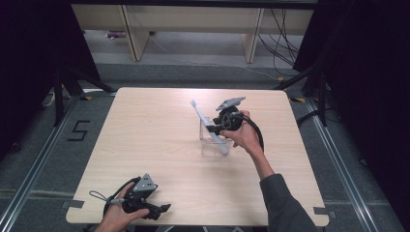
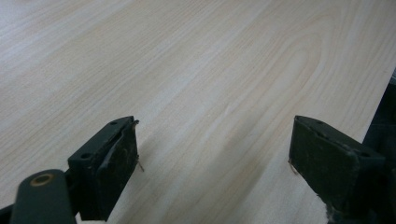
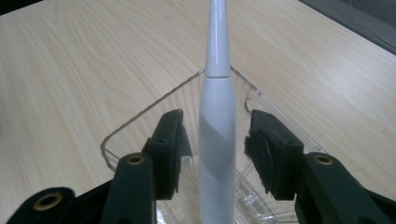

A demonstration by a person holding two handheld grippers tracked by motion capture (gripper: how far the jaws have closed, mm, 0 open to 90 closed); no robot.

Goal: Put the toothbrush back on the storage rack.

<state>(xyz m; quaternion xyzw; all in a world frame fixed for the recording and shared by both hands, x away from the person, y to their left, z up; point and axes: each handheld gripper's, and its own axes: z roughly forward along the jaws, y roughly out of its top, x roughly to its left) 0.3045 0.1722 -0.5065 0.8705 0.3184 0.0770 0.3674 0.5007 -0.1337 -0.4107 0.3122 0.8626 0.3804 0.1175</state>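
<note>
A white electric toothbrush (image 1: 205,120) (image 3: 217,140) leans in a clear plastic container (image 1: 212,146) (image 3: 140,117) at the table's middle, its head pointing up and to the far left. My right gripper (image 1: 216,129) (image 3: 215,147) is open, with a jaw on either side of the toothbrush handle. A small gap shows between each pad and the handle. My left gripper (image 1: 163,209) (image 2: 215,154) rests near the front left edge of the table, open wide over bare wood with nothing between its jaws.
The light wooden table (image 1: 145,145) has its front edge close to my left gripper. Dark floor with metal rails (image 1: 43,154) surrounds the table. Wooden furniture legs (image 1: 133,34) and cables (image 1: 285,38) stand beyond the far edge.
</note>
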